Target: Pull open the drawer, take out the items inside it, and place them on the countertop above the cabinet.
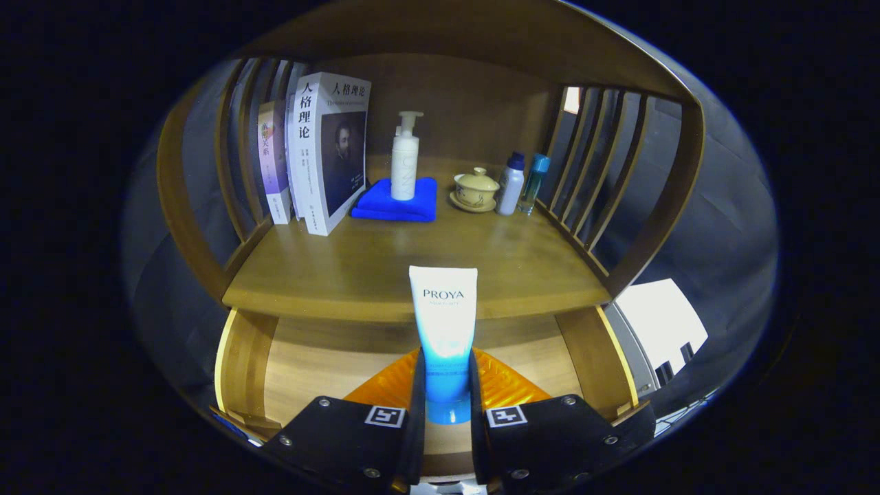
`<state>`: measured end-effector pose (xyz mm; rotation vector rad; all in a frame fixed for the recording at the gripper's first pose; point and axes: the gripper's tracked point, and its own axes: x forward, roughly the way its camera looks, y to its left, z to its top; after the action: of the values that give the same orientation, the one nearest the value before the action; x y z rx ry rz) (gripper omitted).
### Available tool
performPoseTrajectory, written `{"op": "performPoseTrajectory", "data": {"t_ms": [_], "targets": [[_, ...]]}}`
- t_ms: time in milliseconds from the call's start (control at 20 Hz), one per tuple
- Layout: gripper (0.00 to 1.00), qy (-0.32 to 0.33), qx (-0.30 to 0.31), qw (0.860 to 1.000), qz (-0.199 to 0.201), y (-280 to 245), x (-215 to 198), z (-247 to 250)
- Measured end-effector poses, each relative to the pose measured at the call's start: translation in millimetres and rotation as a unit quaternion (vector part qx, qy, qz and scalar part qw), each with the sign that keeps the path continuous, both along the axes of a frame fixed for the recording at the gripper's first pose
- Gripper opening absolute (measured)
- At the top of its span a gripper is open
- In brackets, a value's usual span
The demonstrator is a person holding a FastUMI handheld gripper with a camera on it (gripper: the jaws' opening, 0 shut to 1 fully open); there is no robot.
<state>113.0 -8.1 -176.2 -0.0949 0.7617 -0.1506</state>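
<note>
My gripper (447, 385) is closed on a white-and-blue cosmetic tube (444, 337), both fingers pressing its lower half. The tube stands between the fingers, cap end toward me at 6 o'clock and flat crimped end at 12 o'clock, so its long axis runs straight along the fingers.

Below it, the drawer (240, 357) is pulled open; its visible floor looks bare, though the part behind my fingers is hidden.

Just beyond the tube's top, the countertop (344, 268) has free space. Further on, books (323, 151) stand at 11 o'clock, a pump bottle (405, 161) sits on a blue cloth (399, 201) at 12, and a lidded cup (475, 189) is at 1.

I judge opening and retrieval done; placing the tube remains.
</note>
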Motion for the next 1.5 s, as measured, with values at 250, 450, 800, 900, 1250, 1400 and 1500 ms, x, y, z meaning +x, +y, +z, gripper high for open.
{"op": "performPoseTrajectory", "data": {"t_ms": [250, 450, 800, 900, 1250, 1400, 1500], "targets": [[0.29, -0.029, 0.003, 1.0, 0.007, -4.1, 30.6, 5.5], [0.29, -0.05, 0.003, 0.999, 0.012, -7.9, 56.6, 6.1], [0.29, -0.064, 0.001, 0.997, 0.034, -9.9, 108.5, -7.3], [0.29, -0.065, 0.001, 0.997, 0.044, -8.4, 125.5, -13.2], [0.35, -0.05, -0.001, 0.996, 0.068, -11.0, 156.6, -35.1], [0.4, -0.042, 0.013, 0.997, 0.068, -14.1, 163.4, -41.7], [0.43, -0.026, 0.025, 0.997, 0.068, -14.8, 162.9, -52.8]]}}
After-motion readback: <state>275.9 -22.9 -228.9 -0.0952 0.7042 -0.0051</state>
